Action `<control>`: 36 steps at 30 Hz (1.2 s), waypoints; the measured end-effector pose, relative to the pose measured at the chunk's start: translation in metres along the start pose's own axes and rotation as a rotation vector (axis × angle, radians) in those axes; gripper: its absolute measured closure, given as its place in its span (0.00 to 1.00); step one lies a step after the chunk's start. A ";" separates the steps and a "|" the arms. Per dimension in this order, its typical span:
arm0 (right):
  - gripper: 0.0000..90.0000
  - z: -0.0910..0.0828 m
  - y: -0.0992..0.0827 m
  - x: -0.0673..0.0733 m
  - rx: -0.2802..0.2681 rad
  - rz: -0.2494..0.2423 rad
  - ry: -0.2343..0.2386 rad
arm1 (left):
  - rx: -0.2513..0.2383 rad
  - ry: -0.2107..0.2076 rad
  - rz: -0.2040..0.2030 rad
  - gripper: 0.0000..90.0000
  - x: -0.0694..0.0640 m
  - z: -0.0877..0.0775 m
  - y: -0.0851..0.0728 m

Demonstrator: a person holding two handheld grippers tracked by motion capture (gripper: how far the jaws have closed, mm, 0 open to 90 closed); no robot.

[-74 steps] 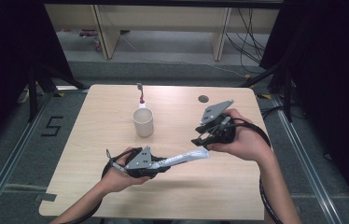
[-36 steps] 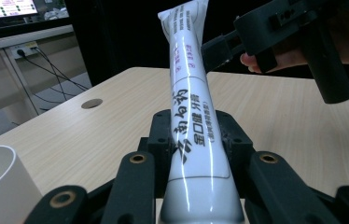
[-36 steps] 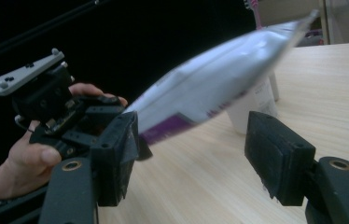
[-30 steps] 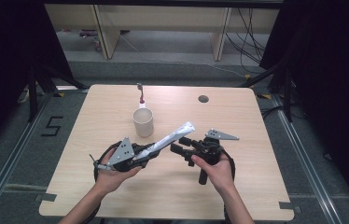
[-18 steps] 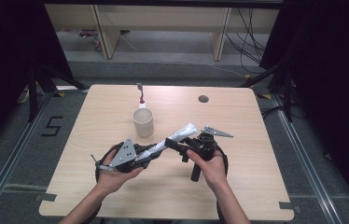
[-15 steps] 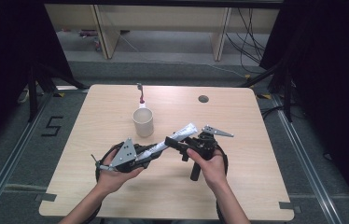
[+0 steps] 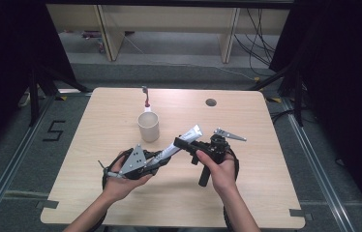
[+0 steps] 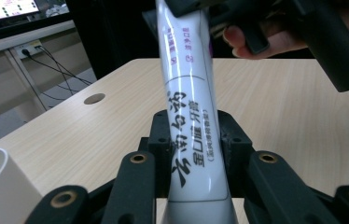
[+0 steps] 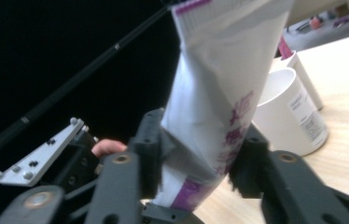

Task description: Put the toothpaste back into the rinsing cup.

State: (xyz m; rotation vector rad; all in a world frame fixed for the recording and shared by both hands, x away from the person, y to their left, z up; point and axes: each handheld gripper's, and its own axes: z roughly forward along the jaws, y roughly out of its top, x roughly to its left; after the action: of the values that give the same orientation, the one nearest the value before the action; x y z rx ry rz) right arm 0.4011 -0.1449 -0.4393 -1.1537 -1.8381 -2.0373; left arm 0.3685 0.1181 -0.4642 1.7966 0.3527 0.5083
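A white toothpaste tube point(image 7: 183, 141) with dark and purple print slants up to the right above the table's middle. My left gripper point(image 7: 162, 155) is shut on its lower end; in the left gripper view the tube point(image 8: 191, 121) rises between both jaws. My right gripper point(image 7: 182, 143) is shut on the tube higher up, below its crimped end. In the right gripper view the pads dent the tube point(image 9: 219, 107) from both sides. A hand holds each gripper.
A white cup point(image 7: 148, 126) stands just beyond the grippers, with a pink-and-white toothbrush point(image 7: 145, 98) behind it. A round hole point(image 7: 211, 102) is in the wooden table point(image 7: 266, 145) at the back right. The cup point(image 9: 289, 112) is close to the right gripper's jaws.
The right gripper came in from the right side and closed on the tube. The left gripper tilted the tube's far end upward.
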 end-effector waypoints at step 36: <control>0.84 0.043 0.024 0.069 0.269 -0.643 -0.346 | 0.051 0.138 -0.083 0.52 0.002 0.016 0.025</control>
State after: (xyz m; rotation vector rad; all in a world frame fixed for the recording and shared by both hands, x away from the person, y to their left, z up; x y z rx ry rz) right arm 0.3862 -0.0870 -0.3799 -0.9644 -2.8506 -1.8361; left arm 0.3780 0.0985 -0.4439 1.7926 0.5376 0.5698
